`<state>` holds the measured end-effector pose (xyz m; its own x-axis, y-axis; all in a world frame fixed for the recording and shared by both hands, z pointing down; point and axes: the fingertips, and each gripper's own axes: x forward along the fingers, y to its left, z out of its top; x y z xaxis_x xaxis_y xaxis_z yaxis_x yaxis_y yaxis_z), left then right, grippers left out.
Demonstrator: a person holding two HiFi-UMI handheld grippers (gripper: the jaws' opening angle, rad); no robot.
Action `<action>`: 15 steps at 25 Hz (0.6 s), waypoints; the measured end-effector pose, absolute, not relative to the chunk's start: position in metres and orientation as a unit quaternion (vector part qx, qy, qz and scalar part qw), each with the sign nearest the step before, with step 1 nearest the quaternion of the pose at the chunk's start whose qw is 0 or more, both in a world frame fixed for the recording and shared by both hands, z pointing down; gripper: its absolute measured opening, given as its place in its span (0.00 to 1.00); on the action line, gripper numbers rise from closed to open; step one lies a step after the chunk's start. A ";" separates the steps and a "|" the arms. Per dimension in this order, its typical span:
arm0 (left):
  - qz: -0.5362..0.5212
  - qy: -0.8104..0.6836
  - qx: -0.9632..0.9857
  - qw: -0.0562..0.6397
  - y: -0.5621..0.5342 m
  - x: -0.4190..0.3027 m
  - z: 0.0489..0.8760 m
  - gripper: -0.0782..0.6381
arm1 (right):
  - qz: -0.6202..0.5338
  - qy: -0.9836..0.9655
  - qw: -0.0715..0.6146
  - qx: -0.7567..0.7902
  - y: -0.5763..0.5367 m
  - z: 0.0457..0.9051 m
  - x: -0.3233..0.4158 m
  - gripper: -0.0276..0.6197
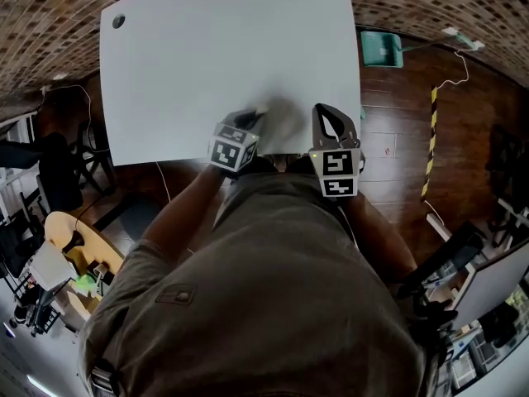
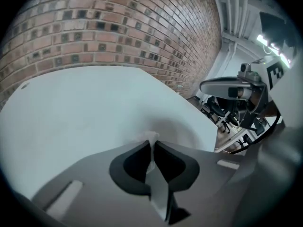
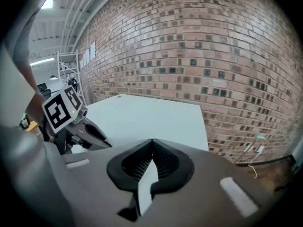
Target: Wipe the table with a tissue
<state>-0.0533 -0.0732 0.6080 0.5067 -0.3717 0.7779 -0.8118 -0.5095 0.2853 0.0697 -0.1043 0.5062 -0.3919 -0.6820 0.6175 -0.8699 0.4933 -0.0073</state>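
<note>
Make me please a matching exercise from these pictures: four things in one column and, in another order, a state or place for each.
Things:
1. left gripper
2. right gripper
3. table
4. dustpan

States or places:
A. lies on the wooden floor
B. fingers shut on the tissue
C. fingers shut, nothing between them
D. white top with a dark hole at one far corner

Right pairs: 1-B, 2-C, 3-D, 4-A.

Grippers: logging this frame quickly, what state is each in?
Left gripper: shut on the tissue.
Right gripper: shut, nothing between its jaws.
</note>
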 end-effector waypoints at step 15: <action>0.309 -0.472 0.744 0.357 -0.077 -0.153 0.607 0.14 | 0.153 -0.841 0.282 0.437 -0.112 0.503 0.018 0.07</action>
